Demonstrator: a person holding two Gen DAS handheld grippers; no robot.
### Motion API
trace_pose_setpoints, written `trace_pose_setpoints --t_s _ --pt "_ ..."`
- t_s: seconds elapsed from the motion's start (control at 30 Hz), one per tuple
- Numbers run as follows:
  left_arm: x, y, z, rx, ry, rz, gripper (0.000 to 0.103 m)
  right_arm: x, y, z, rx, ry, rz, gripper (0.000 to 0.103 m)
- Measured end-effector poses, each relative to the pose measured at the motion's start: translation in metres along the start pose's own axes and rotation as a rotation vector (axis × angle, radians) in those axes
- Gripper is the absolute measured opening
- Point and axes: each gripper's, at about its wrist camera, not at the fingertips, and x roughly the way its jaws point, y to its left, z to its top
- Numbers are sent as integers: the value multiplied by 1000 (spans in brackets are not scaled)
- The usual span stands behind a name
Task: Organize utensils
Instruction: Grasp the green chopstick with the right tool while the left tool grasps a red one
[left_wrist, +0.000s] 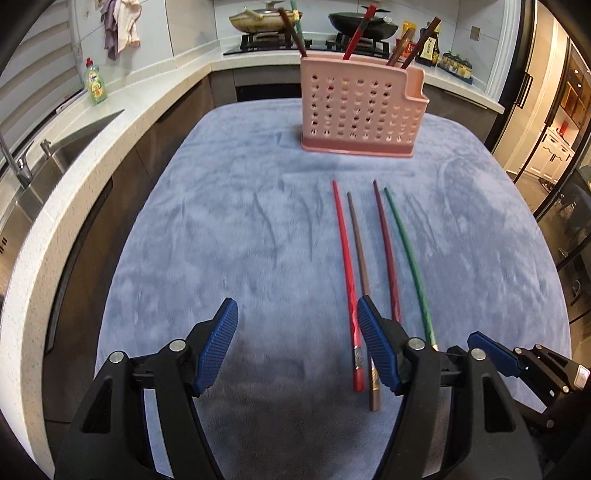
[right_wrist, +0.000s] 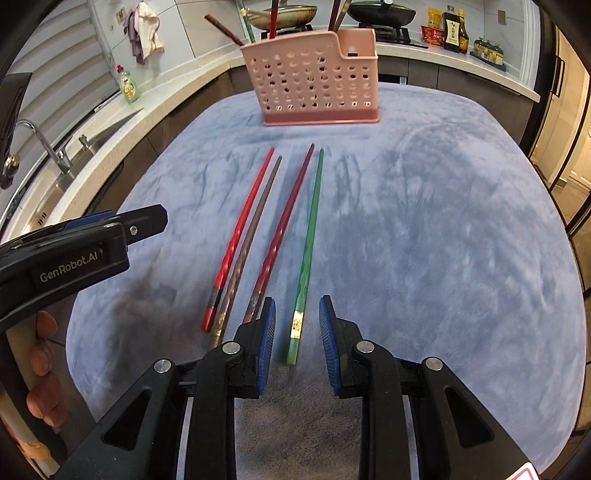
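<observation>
Your table is draped in a soft blue-grey cloth, set in a kitchen with a pale counter, a sink and a green dish-soap bottle off to the left of your left tool, and a stove with pans beyond. That tool hangs with its jaws wide apart and nothing between them. Four chopsticks lie side by side ahead of its right finger: red chopstick, brown chopstick, maroon chopstick and green chopstick, all pointing towards the pink holder farther ahead, which already has several chopsticks standing in it.

Your right tool is also apart, straddling the near end of the green chopstick without touching it. Only the right wrist view shows this, along with the side of the left tool bearing a printed label. Only the left wrist view shows the brown chopstick's full handle end.
</observation>
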Motion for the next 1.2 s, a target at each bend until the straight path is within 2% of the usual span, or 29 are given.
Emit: trace_pose_setpoints --t_s 0.3,0.4,0.57,0.9,1.2 --pt "13 4 -19 -12 52 -7 63 19 4 -8 -6 34 -8 20" --pt "17 4 -22 -17 67 -13 63 24 4 -9 -5 46 -10 13" --pt "22 4 -25 -26 87 -28 63 30 3 -12 -5 57 -15 9" --pt "33 -6 -37 -26 140 -62 63 24 -2 -15 6 45 -29 7" --pt "40 -19 -41 -1 158 -70 63 11 -8 -14 24 24 -36 7"
